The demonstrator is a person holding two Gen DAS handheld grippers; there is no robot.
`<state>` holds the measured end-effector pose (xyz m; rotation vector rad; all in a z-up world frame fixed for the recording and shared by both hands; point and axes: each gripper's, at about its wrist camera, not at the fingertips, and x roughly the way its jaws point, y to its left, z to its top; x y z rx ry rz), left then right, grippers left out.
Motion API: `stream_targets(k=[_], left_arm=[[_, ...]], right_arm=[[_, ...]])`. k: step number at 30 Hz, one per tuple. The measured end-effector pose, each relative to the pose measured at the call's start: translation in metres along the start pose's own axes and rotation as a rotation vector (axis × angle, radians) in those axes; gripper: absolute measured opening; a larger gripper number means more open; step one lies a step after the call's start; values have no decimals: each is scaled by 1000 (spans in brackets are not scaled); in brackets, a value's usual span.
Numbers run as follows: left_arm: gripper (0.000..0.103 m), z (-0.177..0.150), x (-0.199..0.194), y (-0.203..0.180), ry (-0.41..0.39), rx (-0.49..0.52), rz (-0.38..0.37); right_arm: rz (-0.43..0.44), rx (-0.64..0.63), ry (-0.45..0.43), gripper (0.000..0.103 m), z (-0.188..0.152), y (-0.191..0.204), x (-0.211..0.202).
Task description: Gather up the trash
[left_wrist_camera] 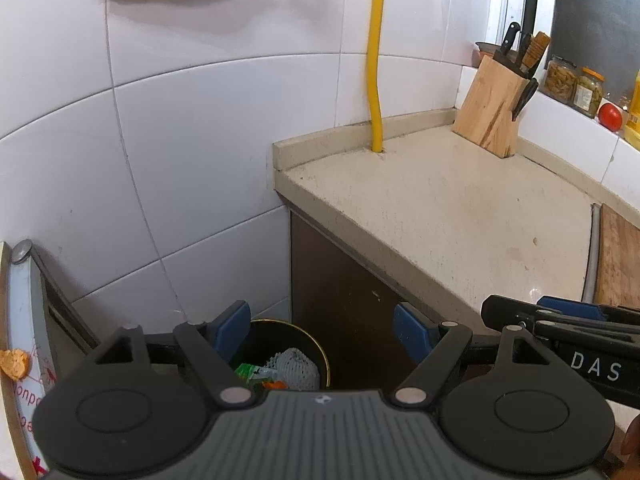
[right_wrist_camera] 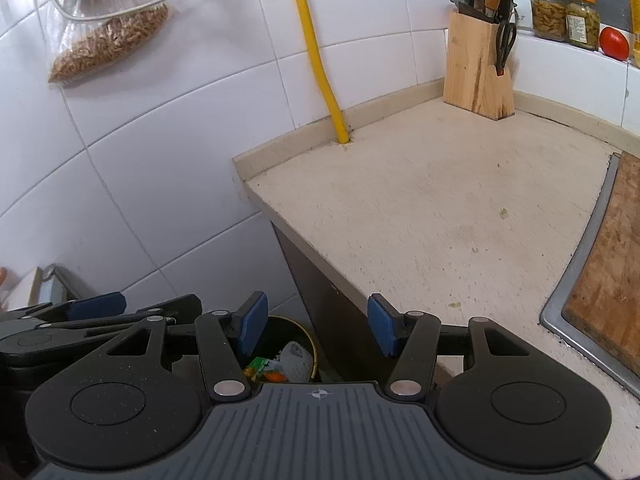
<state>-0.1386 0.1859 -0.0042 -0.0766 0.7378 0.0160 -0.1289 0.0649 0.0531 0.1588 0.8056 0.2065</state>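
Observation:
A black round trash bin [left_wrist_camera: 280, 334] stands on the floor between the tiled wall and the counter's dark side. Inside it lie a grey foam net [left_wrist_camera: 298, 368], a green wrapper [left_wrist_camera: 250, 372] and an orange scrap [left_wrist_camera: 276, 384]. My left gripper [left_wrist_camera: 322, 332] hangs over the bin, open, with nothing between its blue pads. My right gripper [right_wrist_camera: 318, 328] hovers beside it over the same bin [right_wrist_camera: 288, 330], also open and empty. From the right wrist view the net [right_wrist_camera: 296, 358] and wrapper [right_wrist_camera: 260, 364] show below. Each gripper appears at the edge of the other's view.
A beige counter [right_wrist_camera: 440, 200] runs to the right, with a wooden knife block [right_wrist_camera: 476, 72], a yellow pipe [right_wrist_camera: 320, 64] and a cutting board [right_wrist_camera: 608, 272] over a sink. Jars [right_wrist_camera: 564, 18] and a tomato [right_wrist_camera: 614, 42] sit on the ledge. A pasta bag [right_wrist_camera: 108, 46] hangs on the wall.

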Motion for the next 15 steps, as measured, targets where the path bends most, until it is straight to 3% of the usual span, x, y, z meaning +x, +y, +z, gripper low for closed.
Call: stream_targets(k=[15], left_arm=[[73, -13, -4, 3, 33, -17, 15]], right_arm=[[5, -17, 39, 63, -9, 3, 0]])
